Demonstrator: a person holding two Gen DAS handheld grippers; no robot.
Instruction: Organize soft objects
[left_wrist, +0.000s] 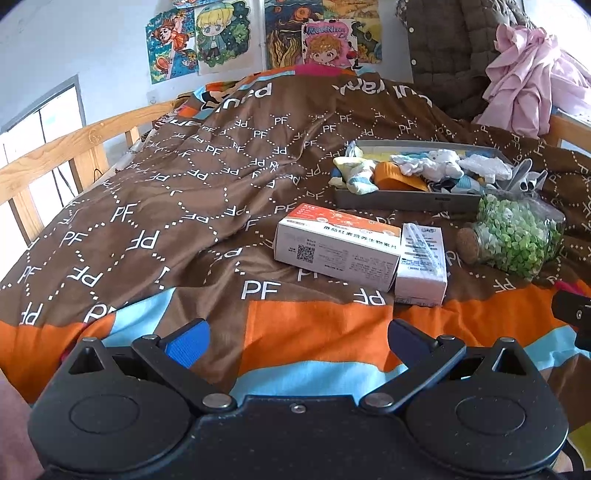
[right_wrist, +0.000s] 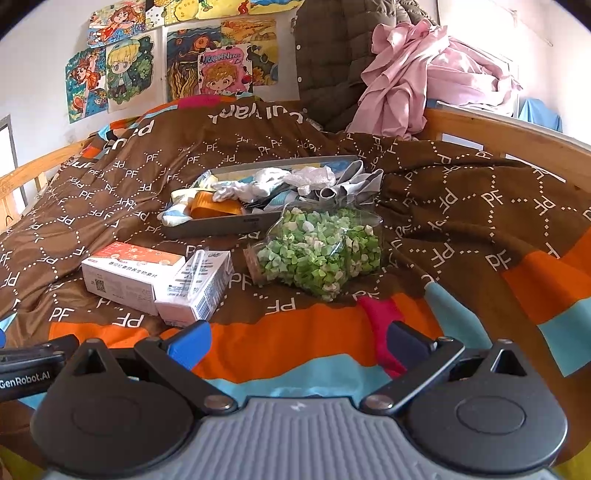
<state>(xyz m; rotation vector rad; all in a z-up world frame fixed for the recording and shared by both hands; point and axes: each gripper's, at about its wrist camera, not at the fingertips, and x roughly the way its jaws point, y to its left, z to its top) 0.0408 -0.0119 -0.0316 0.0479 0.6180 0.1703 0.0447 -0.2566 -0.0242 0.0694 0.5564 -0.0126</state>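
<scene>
Both wide open, holding nothing: left hand-held gripper (left_wrist: 297, 341) and right hand-held gripper (right_wrist: 297, 343) hover over the orange stripe of the bed cover (left_wrist: 184, 192). Grey tray (right_wrist: 221, 226) at 12 o'clock from the right one, piled with socks (right_wrist: 255, 188) and other soft cloth bits. Jar of green bits (right_wrist: 321, 254) lies on its side just in front of the tray. Two cartons, big box (left_wrist: 336, 245) and small box (left_wrist: 421, 262), touching, at 1 o'clock from the left gripper

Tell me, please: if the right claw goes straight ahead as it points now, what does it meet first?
Probably the clear bag of green pieces, which lies ahead of the open right claw on the quilt. The tray of socks lies behind it. Depth is uncertain.
</scene>
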